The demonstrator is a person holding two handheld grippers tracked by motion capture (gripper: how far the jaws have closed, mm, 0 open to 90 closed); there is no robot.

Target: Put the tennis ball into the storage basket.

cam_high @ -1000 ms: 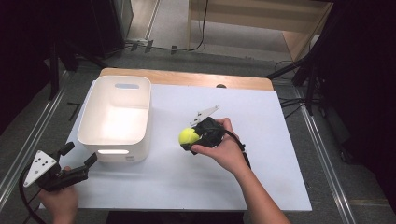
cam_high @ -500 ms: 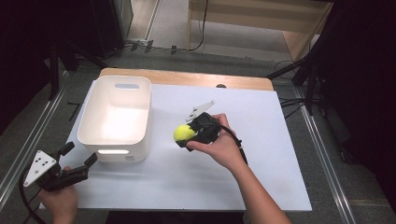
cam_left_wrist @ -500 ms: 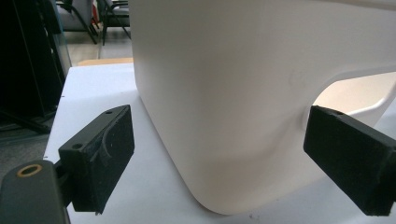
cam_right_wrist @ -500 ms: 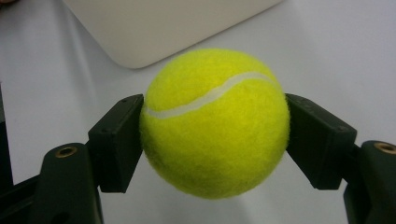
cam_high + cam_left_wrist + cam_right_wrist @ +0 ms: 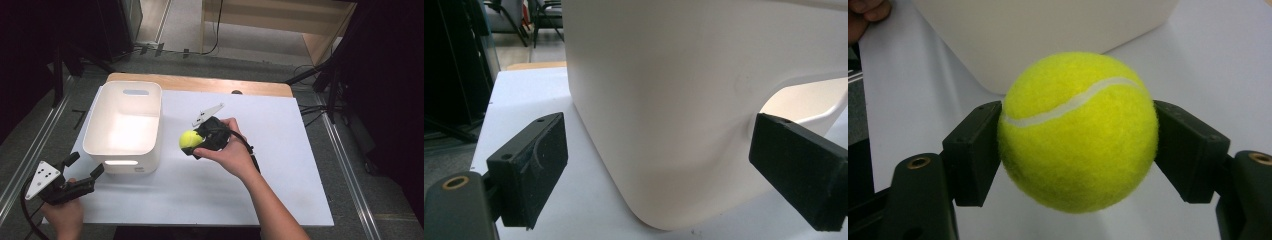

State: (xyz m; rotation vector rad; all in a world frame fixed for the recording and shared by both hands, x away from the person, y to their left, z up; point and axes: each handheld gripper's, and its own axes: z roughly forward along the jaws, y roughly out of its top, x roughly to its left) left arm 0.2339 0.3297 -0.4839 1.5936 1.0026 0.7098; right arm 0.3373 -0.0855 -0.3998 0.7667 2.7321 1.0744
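Left tool (image 5: 82, 169) sits idle, jaws wide, by the white plastic bin (image 5: 150, 142). Right tool (image 5: 192, 142) clamps the fuzzy yellow tennis ball (image 5: 190, 140) above the white surface (image 5: 280, 150). I'd clear the rim fully before dropping.

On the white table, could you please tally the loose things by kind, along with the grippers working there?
Yellow-green felt tennis ball: 1, clamped in the right gripper.
White rectangular plastic bin: 1.
Black two-jaw grippers: 2, the second being the left gripper, jaws apart beside the bin.
Total: 4.
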